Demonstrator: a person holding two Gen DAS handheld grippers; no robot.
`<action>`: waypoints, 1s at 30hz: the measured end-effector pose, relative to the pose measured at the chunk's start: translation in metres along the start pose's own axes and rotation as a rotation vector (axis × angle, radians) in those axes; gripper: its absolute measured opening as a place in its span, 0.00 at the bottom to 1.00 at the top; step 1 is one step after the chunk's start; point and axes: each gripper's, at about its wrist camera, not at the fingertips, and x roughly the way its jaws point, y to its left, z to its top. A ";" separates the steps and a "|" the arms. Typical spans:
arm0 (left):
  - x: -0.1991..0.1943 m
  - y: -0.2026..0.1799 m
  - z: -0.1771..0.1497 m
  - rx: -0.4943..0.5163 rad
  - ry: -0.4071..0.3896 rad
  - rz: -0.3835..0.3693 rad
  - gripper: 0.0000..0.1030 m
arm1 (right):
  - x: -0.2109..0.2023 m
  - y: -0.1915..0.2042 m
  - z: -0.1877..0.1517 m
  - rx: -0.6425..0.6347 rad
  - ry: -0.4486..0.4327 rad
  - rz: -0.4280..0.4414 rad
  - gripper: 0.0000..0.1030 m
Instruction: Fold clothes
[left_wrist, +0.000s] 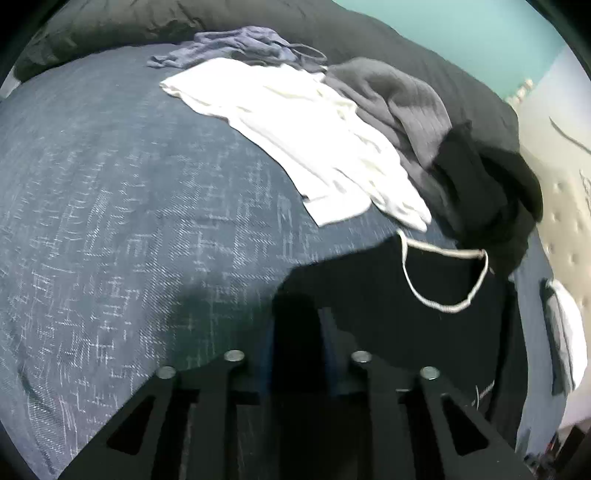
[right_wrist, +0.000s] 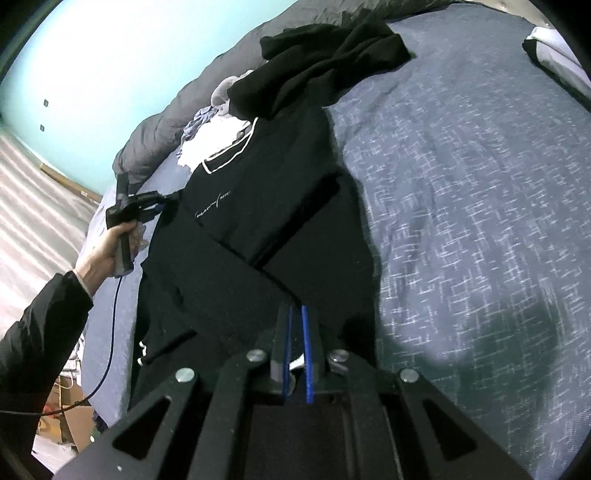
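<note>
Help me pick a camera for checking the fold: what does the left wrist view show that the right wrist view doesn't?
Only the left wrist view shows the white shirt laid out whole and the grey knit top beside it. Only the right wrist view shows the hand holding the left tool at the black shirt's edge, and the right tool shut on black cloth. Both share the black shirt's white-trimmed collar and the blue bedspread.

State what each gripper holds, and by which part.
The right gripper pinches the black top by a white-trimmed edge near the camera. The left gripper sits at its side edge; whether it grips cannot be told.
</note>
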 end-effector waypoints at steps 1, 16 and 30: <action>0.001 0.001 0.001 -0.009 -0.001 0.000 0.20 | 0.002 0.001 -0.001 -0.004 0.003 -0.001 0.06; -0.077 0.030 -0.008 -0.075 -0.096 -0.003 0.21 | -0.018 -0.003 0.001 0.002 -0.017 -0.009 0.06; -0.196 0.008 -0.170 0.089 0.089 -0.085 0.28 | -0.043 0.008 -0.036 -0.048 0.195 -0.060 0.34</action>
